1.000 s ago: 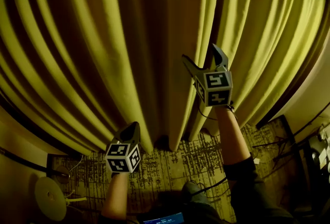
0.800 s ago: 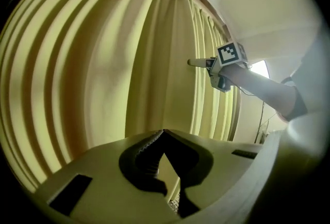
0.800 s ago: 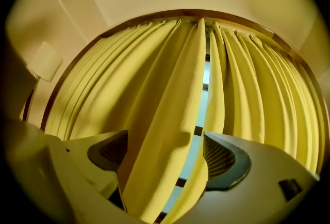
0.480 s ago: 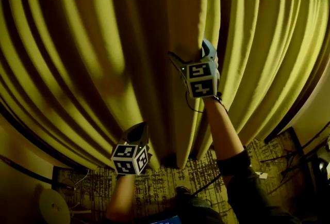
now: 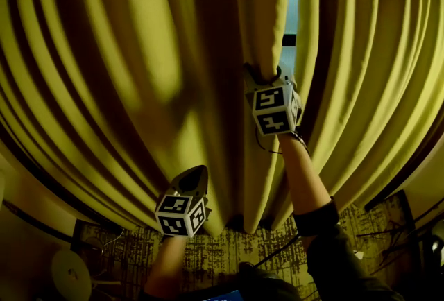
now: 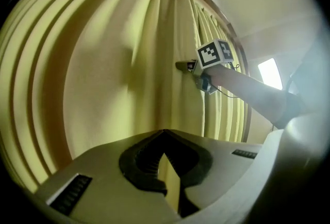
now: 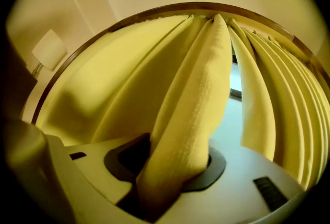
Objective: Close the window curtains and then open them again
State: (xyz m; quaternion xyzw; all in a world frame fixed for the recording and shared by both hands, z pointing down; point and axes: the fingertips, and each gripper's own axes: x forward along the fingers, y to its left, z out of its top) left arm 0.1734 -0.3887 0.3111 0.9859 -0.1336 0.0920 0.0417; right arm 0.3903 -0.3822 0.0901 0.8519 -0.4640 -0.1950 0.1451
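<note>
Yellow-green pleated curtains fill the views: a left panel (image 5: 139, 50) and a right panel (image 5: 374, 50), with a thin strip of window (image 5: 293, 1) between them. My right gripper (image 5: 263, 75) is raised at the left panel's inner edge fold (image 7: 201, 99). Its jaws have just been closing and now pinch that thick fold, which fills the gap between them (image 7: 175, 166). The left gripper view shows it against the fabric (image 6: 185, 65). Lower down, my left gripper (image 5: 196, 175) is shut with nothing in it, pointing at the left panel's pleats (image 6: 103, 89).
A patterned carpet (image 5: 229, 244) lies below the curtain hems, with cables (image 5: 277, 247) and a round white object (image 5: 69, 275) at the lower left. A wall lamp (image 7: 49, 47) hangs left of the curtains. The person's right forearm (image 5: 302, 178) reaches up to the gripper.
Both grippers have risen along the curtains. The right gripper went from open beside the edge fold to closed around it. A strip of window now shows between the panels.
</note>
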